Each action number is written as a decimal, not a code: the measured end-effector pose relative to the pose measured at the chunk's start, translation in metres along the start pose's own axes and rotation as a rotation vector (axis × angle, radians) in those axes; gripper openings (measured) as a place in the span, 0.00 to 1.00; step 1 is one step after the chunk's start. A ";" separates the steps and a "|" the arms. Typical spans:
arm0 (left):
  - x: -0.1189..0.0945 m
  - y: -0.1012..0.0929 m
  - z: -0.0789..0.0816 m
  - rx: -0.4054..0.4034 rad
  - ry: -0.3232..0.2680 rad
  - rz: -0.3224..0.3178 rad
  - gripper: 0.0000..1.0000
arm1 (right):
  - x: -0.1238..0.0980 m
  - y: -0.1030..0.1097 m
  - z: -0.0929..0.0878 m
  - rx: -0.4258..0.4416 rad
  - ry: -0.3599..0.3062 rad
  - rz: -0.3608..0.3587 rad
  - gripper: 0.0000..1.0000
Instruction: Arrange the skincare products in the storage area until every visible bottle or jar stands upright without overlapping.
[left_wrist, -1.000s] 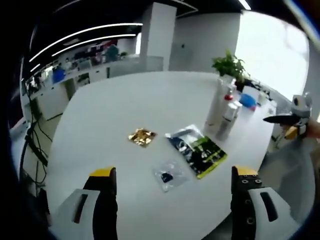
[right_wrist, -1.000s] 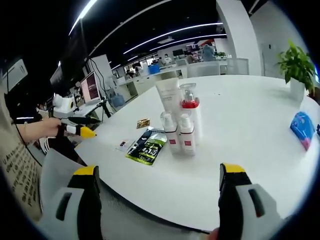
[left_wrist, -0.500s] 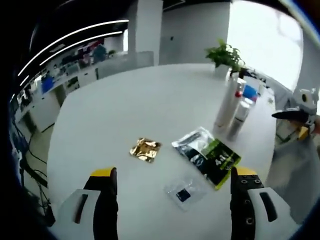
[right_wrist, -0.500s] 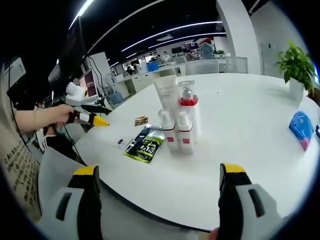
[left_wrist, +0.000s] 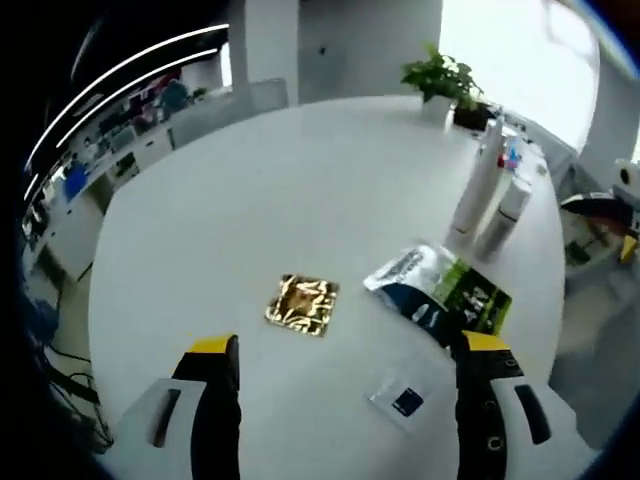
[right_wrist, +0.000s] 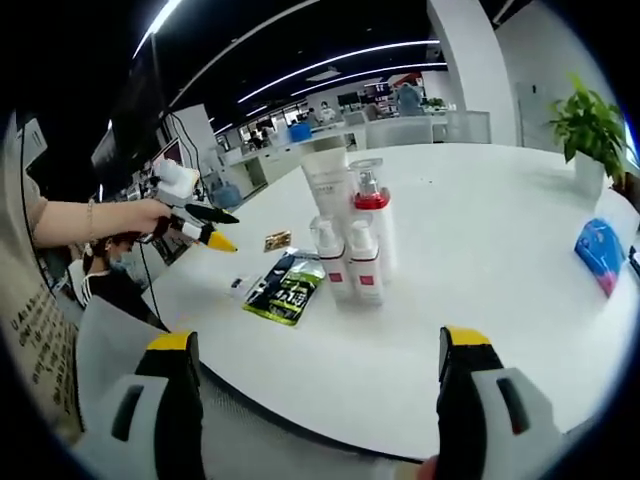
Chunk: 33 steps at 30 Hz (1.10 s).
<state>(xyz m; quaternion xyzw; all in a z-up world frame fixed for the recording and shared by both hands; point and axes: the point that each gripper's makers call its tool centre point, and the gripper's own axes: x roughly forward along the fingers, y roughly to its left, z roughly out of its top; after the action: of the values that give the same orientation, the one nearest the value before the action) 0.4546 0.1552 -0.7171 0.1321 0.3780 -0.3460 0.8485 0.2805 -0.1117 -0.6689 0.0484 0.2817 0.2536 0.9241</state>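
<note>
White round table (right_wrist: 520, 300) in an open-plan office. Skincare bottles (right_wrist: 350, 240) stand upright, clustered mid-table; green sachet (right_wrist: 280, 295) lies just beside them. Left gripper (left_wrist: 340, 410) and right gripper (right_wrist: 312, 400): jaws spread, holding nothing.

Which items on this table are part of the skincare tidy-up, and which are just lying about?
Part of the job:
- tall white tube
- red-collared pump bottle
- two small white bottles, standing in front

Just lying about:
- green-and-black sachet
- gold foil packet
- small clear packet
- blue pack
- potted plant
</note>
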 end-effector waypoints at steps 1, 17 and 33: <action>0.002 0.001 0.000 0.004 0.007 -0.001 0.85 | 0.000 -0.001 0.000 -0.002 0.002 -0.002 0.99; 0.045 0.028 -0.008 0.041 0.121 0.008 0.75 | 0.003 -0.002 -0.006 0.011 0.032 -0.001 0.99; 0.076 0.036 0.001 0.083 0.193 -0.025 0.59 | 0.004 -0.006 -0.009 0.031 0.047 -0.013 0.99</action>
<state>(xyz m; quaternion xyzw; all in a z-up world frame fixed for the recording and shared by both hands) 0.5160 0.1443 -0.7737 0.1952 0.4451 -0.3573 0.7976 0.2806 -0.1154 -0.6796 0.0547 0.3073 0.2441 0.9181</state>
